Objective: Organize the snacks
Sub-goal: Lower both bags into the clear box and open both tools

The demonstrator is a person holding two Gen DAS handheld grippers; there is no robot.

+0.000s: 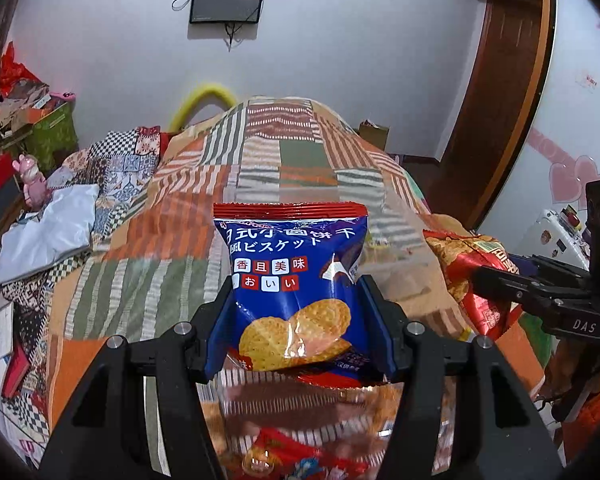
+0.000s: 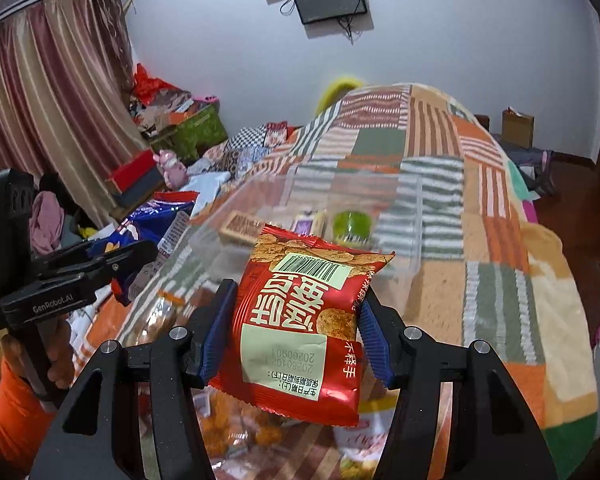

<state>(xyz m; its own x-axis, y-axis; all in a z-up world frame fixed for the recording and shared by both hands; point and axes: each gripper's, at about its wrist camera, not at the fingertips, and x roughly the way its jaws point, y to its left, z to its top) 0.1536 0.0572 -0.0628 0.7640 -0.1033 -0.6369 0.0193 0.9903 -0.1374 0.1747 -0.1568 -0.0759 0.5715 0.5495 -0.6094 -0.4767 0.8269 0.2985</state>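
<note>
Claws first. Left claw was clamped on a blue packet, its blue pads pressing both sides of the packet's lower half; the packet stood upright between them, biscuit picture facing the camera, held above the bed. Right claw gripped a red packet, pads squeezing its lower half, barcode and date label facing the camera; the packet tilted a little to the right, clear of the bedding.

The two claws were side by side: the right claw with the red packet showed at the right edge of the left view, the left claw with the blue packet at the left edge of the right view. A hand in an orange sleeve held the left claw's grip.

Below both claws lay a clear bin, blurred, with more snack packs inside or beneath it; which, I could not tell. Past the red packet sat a green cup and a brown box.

Beyond: patchwork quilt over the bed, a pink toy at its left, striped curtain, wall screen, wooden door.
</note>
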